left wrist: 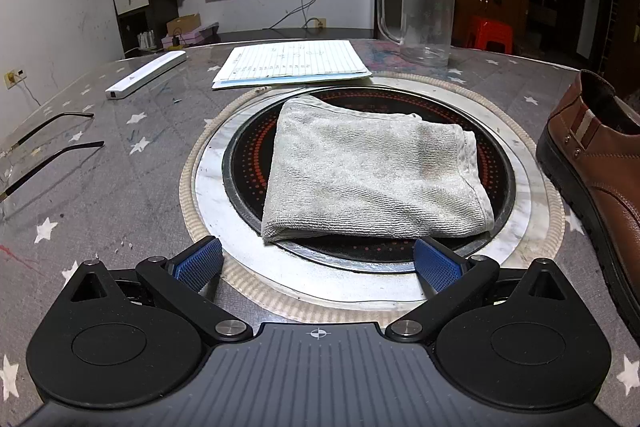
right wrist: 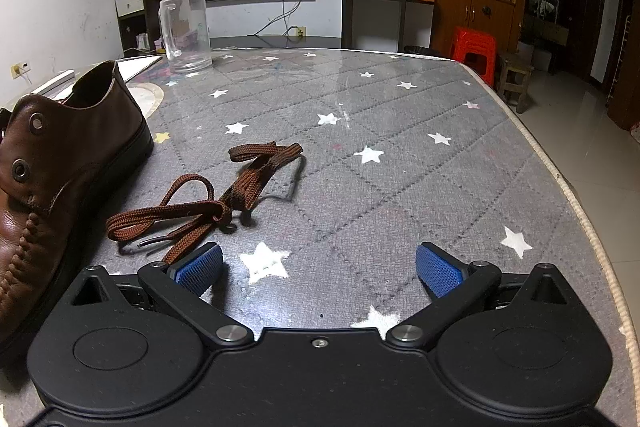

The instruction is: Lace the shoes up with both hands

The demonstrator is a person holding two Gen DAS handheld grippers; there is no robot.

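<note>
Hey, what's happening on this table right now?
Nothing is being held yet. Both the left gripper and the right gripper are open above the table. A brown shoe sits unlaced, its eyelets empty, with the loose brown lace lying beside it, nearest the right gripper.

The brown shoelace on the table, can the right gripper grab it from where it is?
Probably yes. The shoelace lies loose on the table, just ahead and left of the open right gripper. Nothing covers it, and the shoe sits off to the side, so the way looks free.
</note>
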